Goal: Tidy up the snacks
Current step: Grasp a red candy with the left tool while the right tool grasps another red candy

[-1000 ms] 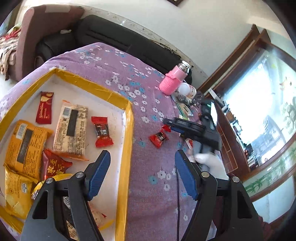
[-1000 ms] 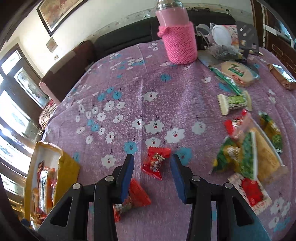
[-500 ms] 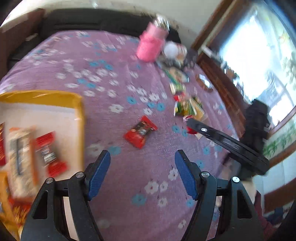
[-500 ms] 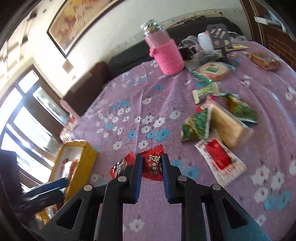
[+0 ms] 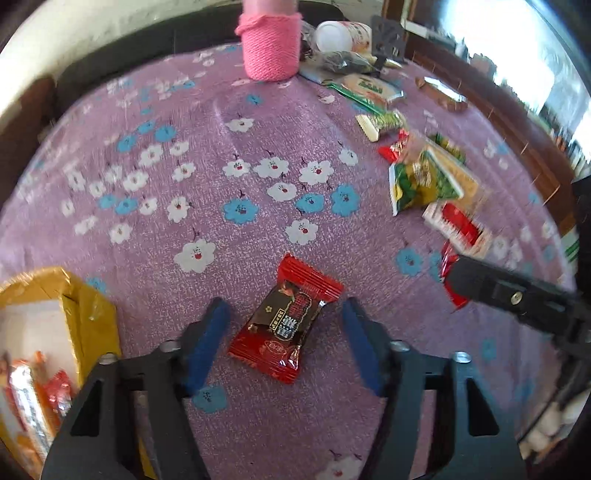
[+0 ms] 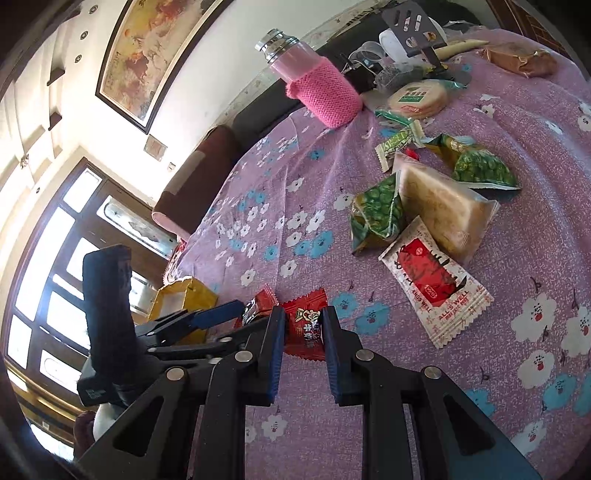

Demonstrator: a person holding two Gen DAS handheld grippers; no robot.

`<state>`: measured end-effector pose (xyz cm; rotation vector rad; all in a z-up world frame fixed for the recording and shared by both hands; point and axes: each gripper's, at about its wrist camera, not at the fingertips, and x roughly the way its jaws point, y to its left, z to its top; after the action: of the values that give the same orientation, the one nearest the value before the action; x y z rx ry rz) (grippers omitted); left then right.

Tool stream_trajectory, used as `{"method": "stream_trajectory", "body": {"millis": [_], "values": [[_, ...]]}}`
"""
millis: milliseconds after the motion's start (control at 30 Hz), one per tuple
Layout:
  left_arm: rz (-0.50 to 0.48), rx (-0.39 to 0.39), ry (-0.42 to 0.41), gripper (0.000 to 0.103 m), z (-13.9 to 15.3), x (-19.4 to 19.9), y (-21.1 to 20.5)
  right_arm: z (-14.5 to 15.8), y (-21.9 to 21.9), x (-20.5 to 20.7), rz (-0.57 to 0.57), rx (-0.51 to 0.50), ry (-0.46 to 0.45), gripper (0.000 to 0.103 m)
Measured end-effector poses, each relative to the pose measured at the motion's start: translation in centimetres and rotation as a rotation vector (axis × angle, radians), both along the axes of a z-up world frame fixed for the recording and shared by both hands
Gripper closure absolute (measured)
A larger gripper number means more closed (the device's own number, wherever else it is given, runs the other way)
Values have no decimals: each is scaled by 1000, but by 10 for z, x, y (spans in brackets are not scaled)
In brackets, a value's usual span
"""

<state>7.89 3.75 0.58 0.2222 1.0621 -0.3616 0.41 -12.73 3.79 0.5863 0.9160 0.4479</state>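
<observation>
A red-and-black candy packet lies flat on the purple flowered cloth between the blue pads of my left gripper. Its jaws are closing, with a gap still on both sides of the packet. My right gripper is shut on a red candy packet just above the cloth. In the left wrist view that red candy peeks out at the right. The yellow-rimmed box with several snacks sits at the lower left. In the right wrist view the left gripper is just left of mine.
A loose pile holds green pea packets, a beige cake pack and a white-and-red sachet. A pink-sleeved bottle, a round cracker pack and a phone stand stand at the far edge. A dark sofa lies beyond.
My left gripper swung from over the yellow box to straddle the red-and-black candy, and its jaws narrowed. My right gripper closed on the red candy and kept hold of it.
</observation>
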Motion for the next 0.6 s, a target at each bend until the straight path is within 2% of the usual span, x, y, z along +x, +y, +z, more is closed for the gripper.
{"method": "stream_trajectory", "body": {"millis": [33, 67, 233, 367, 467, 600], "values": [[-11, -3, -9, 74, 0, -1, -1, 0, 1, 0, -2, -2, 1, 82], [-12, -16, -7, 77, 2, -3, 1, 0, 1, 0, -5, -3, 0, 82], [26, -70, -30, 77, 13, -14, 6, 3, 0, -3, -19, -21, -19, 82], [60, -146, -46, 77, 29, -29, 16, 5, 0, -5, -12, -20, -27, 82], [101, -213, -64, 77, 47, -50, 35, 4, 1, -7, -5, -10, -30, 82], [203, -281, -110, 77, 72, -84, 84, 6, 7, -11, 16, -6, -41, 82]]}}
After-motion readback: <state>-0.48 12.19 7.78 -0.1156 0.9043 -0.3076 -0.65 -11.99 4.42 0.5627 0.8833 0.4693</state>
